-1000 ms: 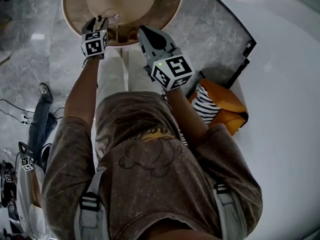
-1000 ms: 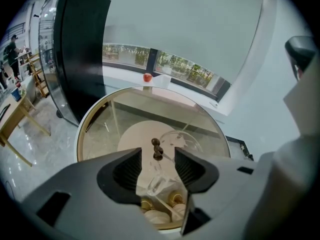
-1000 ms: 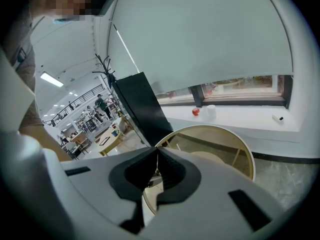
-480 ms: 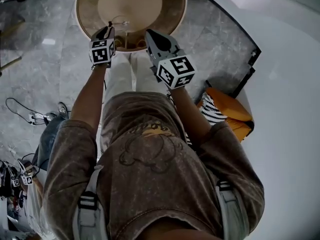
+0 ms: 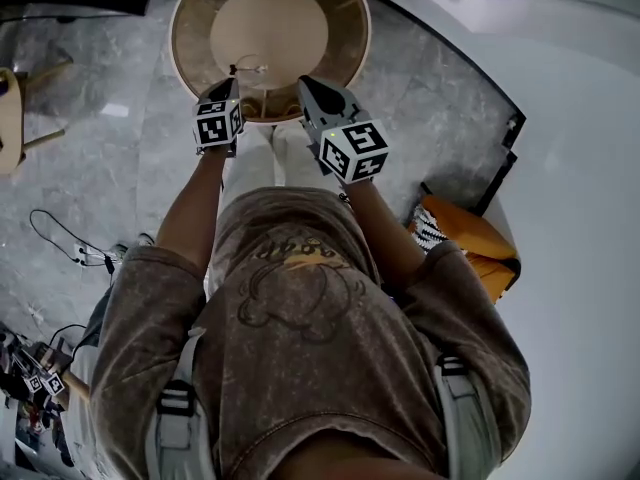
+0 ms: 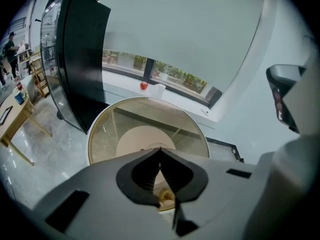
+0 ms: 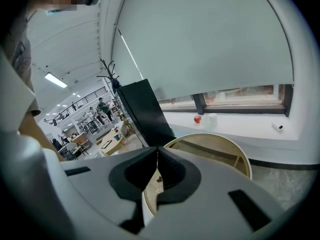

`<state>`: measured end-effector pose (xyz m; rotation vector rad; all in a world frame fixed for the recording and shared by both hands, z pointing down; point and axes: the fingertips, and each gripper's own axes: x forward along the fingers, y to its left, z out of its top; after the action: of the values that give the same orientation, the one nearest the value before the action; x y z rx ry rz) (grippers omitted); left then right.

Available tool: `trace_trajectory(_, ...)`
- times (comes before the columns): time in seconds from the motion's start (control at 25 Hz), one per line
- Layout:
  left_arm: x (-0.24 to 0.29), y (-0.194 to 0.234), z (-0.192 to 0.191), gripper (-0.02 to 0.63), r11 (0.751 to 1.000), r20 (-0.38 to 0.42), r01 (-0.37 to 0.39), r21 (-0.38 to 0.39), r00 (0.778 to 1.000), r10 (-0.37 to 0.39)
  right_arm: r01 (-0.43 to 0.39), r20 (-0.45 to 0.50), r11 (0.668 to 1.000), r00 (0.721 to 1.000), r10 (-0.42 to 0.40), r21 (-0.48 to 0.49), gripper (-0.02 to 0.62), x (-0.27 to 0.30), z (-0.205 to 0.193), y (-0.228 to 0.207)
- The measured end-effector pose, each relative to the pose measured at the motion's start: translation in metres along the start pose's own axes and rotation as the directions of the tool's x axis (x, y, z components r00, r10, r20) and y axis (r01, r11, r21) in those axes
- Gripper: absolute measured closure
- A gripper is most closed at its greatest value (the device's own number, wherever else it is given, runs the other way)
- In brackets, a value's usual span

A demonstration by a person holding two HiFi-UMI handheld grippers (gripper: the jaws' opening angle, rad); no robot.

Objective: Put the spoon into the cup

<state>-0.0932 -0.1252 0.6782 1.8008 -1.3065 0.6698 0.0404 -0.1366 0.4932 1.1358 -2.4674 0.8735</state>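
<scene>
Closing just now, the left gripper's [image 6: 160, 150] jaws meet tip to tip. The right gripper's [image 7: 158, 150] jaws are together too, empty. Just past the left tips, a slim spoon [image 5: 250, 68] shows over the round glass surface [image 5: 188, 43]; pinched or not, I cannot tell.

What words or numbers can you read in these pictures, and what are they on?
Shirt: curved lettering above a cartoon drawing, too blurred to read.
Left marker cube and right marker cube: only black-and-white square patterns, no letters or numbers.
Everywhere else: no text that can be read.
</scene>
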Motion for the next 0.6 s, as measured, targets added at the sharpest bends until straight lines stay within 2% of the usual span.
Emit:
trace_trajectory(0.4,-0.047,-0.012,0.038,0.588,1.0,0.062,-0.002,-0.001,0.998,0.003,-0.002,0.049,1.0,0.999,0.003,-0.013,0.575,-0.014,0.02,0.016)
trace_trajectory(0.6,-0.075,-0.021,0.065,0.588,1.0,0.102,0.001,0.031,0.995,-0.004,-0.012,0.08,0.999,0.997,0.015,-0.04,0.575,-0.019,0.038,0.024)
